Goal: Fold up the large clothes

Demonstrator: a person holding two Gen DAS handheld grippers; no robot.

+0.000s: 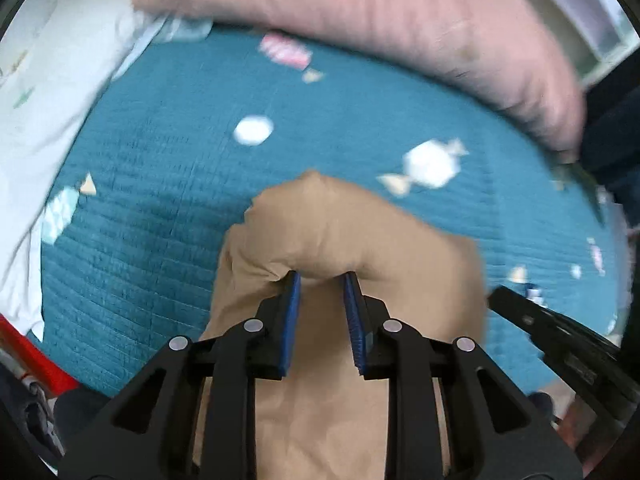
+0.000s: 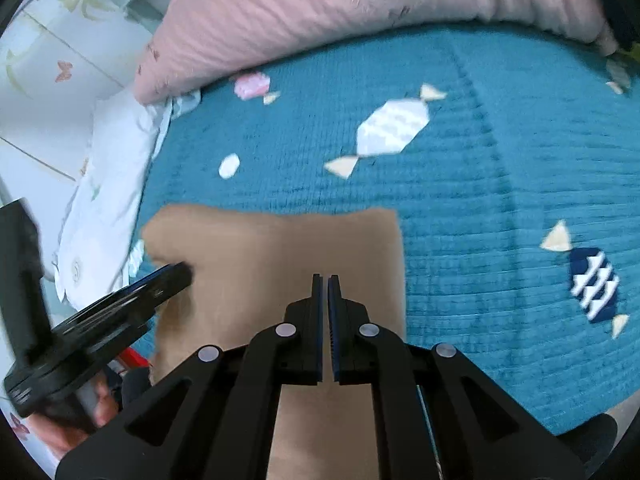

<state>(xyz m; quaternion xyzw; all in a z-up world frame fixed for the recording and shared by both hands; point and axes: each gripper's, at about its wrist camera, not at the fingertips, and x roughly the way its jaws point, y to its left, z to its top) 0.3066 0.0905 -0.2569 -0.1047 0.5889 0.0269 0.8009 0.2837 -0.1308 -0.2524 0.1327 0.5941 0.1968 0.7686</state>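
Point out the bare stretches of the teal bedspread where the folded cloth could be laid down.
The teal bedspread lies bare between the tan cloth and the pink duvet, and to the cloth's right. The near-left corner is crowded: the left tongs, the white sheet.

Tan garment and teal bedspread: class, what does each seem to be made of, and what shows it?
Tan garment: probably thin woven cloth, matte; it bunches in soft folds.
Teal bedspread: looks like quilted cotton, matte; fine stitched ribs, printed or sewn candy shapes.
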